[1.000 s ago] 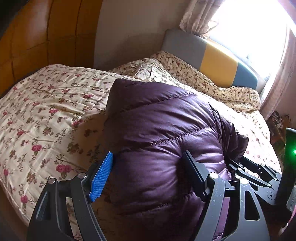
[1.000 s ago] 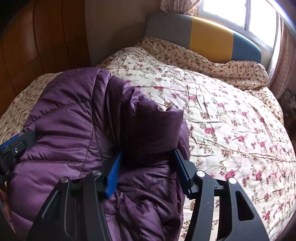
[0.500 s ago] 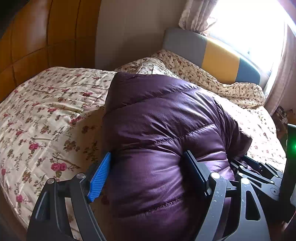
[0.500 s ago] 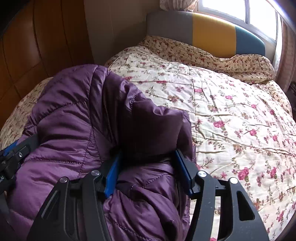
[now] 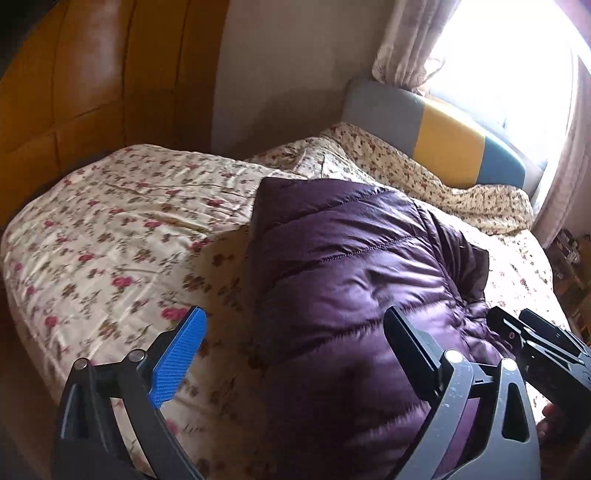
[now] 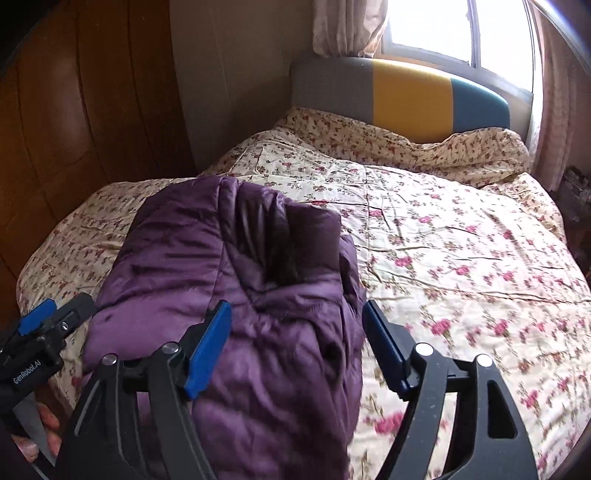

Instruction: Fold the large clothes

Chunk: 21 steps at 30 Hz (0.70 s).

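Observation:
A purple puffer jacket (image 5: 351, 277) lies folded in a thick bundle on the floral bedspread (image 5: 122, 236). My left gripper (image 5: 295, 350) hovers just above the bundle's near left edge. Its jaws are opening: the blue pad stands over bare quilt and the black pad is off the fabric. In the right wrist view the jacket (image 6: 240, 277) fills the near left. My right gripper (image 6: 295, 347) hangs over its near right corner, jaws opening, with a fold of jacket between the pads but not pressed. Each gripper shows in the other's view: the right gripper (image 5: 535, 343) and the left gripper (image 6: 40, 332).
A grey, yellow and blue headboard (image 6: 410, 96) stands at the far end under a bright window (image 6: 461, 29) with curtains. A brown wooden wardrobe (image 5: 92, 74) lines the left side. Bunched floral bedding (image 6: 461, 155) lies by the headboard. A person's fingers (image 6: 40, 435) show at the bottom left.
Both grippers were shut on the jacket's near edge and have let go. Their jaws have widened and they have drawn back and up, leaving the bundle on the bed.

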{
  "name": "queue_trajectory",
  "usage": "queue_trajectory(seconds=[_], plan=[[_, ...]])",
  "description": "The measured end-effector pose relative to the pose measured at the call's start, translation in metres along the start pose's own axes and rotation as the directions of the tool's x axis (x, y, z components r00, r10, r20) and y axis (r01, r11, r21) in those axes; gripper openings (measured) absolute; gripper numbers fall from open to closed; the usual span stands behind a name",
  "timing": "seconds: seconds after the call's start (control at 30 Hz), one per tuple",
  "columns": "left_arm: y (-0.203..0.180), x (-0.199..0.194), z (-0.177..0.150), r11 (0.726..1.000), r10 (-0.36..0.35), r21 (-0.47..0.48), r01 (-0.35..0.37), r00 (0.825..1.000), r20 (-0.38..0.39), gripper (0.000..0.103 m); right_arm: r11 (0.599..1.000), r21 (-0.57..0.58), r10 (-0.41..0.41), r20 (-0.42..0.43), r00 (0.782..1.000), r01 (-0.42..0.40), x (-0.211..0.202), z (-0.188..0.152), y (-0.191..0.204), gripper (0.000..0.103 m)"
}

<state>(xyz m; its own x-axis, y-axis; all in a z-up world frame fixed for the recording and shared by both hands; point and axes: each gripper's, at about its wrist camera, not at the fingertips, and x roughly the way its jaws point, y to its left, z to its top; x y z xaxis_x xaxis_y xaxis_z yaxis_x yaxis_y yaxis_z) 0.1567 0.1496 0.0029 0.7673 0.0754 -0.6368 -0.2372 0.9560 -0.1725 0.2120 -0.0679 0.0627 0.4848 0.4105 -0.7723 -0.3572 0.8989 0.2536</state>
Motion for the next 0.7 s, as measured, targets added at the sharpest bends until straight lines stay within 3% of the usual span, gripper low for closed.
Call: queue_trajectory(seconds=[0.33, 0.7], plan=[[0.001, -0.051, -0.038, 0.999, 0.049, -0.009, -0.049, 0.999, 0.007, 0.1, 0.998, -0.055, -0.015, 0.035, 0.999, 0.017, -0.057, -0.038, 0.014, 0.088], [-0.003, -0.074, -0.066, 0.995, 0.101, 0.012, -0.101, 0.995, 0.001, 0.1, 0.996, -0.079, -0.041, 0.027, 0.999, 0.043, -0.066, -0.067, 0.013, 0.093]])
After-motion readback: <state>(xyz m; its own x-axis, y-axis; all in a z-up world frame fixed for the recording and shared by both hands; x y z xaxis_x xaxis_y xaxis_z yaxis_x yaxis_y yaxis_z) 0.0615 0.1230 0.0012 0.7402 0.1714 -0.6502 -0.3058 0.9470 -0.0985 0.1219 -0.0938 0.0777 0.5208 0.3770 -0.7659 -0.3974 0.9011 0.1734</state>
